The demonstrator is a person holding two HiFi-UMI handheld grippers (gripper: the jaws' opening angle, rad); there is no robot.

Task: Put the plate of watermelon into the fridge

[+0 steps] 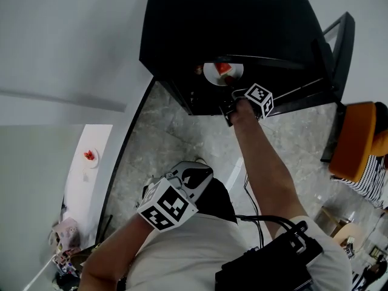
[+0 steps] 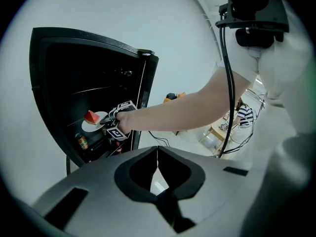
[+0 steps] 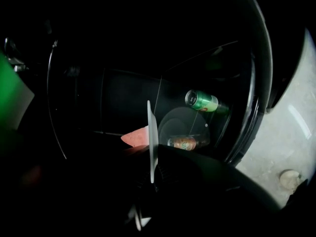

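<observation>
Grey marbled floor (image 1: 182,138) and a white wall frame the black fridge (image 1: 242,17), whose door (image 1: 339,47) stands open. Inside the fridge's dark cavity the white plate (image 1: 223,74) is held level in the air, its near rim turned out toward the opening, so that it shows only as a thin edge in the right gripper view. The red watermelon (image 1: 225,68) wedge sits on the half of the plate deeper inside the fridge, tip upward. The right gripper (image 1: 233,96) is clamped on that near rim at the fridge's mouth, its marker cube just outside. The bare right arm runs out nearly straight from the shoulder to the fridge. A green can (image 3: 202,101) and a second can (image 3: 185,142) lie deeper inside the fridge, beyond the plate. The left gripper (image 1: 195,165) hangs well back from the fridge, close to the person's torso on a bent arm, pointing toward the fridge with its jaws together on nothing.
</observation>
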